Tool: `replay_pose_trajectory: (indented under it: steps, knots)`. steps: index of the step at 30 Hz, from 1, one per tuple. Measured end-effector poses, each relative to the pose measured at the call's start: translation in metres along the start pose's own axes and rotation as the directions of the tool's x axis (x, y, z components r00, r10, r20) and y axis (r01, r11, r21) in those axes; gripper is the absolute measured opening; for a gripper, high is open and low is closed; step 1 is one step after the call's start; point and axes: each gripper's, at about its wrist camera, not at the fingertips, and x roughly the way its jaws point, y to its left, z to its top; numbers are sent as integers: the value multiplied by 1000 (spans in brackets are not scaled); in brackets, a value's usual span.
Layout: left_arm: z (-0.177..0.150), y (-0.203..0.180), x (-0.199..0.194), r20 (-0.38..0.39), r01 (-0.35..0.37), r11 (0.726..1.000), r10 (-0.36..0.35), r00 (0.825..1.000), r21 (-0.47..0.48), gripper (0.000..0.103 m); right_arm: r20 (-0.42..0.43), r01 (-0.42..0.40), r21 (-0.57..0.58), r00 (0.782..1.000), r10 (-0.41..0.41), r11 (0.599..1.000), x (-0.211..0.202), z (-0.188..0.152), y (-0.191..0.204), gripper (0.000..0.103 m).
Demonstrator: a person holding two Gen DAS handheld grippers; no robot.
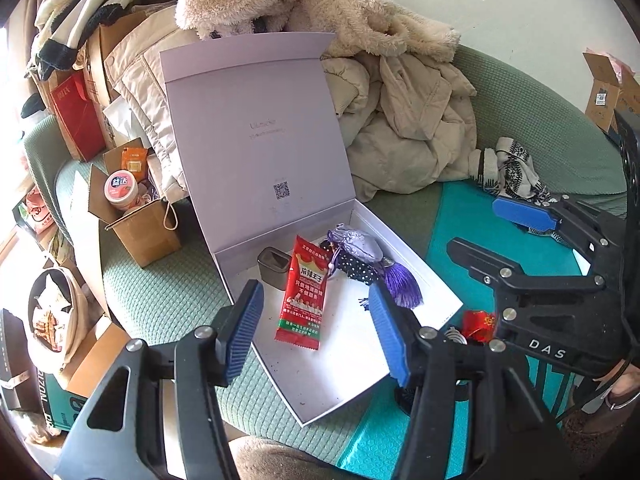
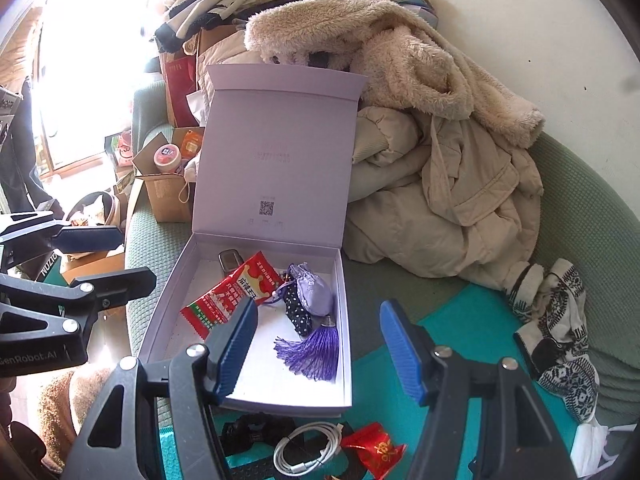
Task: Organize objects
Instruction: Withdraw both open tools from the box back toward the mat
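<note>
My left tongs [image 1: 316, 328] and right tongs [image 2: 320, 350] hung spread and empty above the open box [image 2: 344, 360]; piled coats [image 2: 440, 184] crowded upper right, a white cable [image 2: 308, 446] lay at the bottom.

Open white box on the sofa, partly filled; a few items lie outside it.

The box [image 2: 344, 320] sits on the green sofa cushion with its lid [image 2: 276, 152] standing upright against the pile of coats. Inside lie a red snack packet [image 1: 304, 292], flat and face up, a small grey metal case [image 1: 273, 267] at the back wall just beside the packet's top, and a lilac satin pouch [image 2: 314, 290] resting on a dark polka-dot pouch [image 2: 298, 312], with a purple tassel [image 2: 312, 350] fanned out toward the front. Outside, just in front of the box on the teal mat, lie a coiled white cable [image 2: 308, 448], a crumpled red packet [image 2: 374, 450] and a black item [image 2: 248, 432].
</note>
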Motion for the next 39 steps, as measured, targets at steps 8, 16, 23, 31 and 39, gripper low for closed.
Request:
replay_pose_trajectory:
  steps: [8, 16, 23, 31, 39]
  knots:
    - [-23, -13, -23, 8, 15, 1000, -15, 1000, -2, 54, -7, 8, 19, 1000, -8, 1000, -27, -26, 1, 64]
    - [-56, -30, -37, -11, 27, 1000, -27, 1000, -2, 54, -46, 5, 29, 999, -4, 1000, -39, -59, 3, 64]
    - [-88, -47, -37, -31, 66, 998, -66, 997, -13, 54, -67, 1, 30, 998, 1, 1000, -45, -90, 4, 64]
    - [-121, -66, -21, -72, 97, 995, -98, 993, -21, 54, -105, -2, 72, 994, 9, 997, -40, -128, -5, 64]
    - [-140, -78, 7, -115, 121, 992, -123, 986, -23, 54, -145, -9, 94, 989, 23, 996, -24, -160, -16, 64]
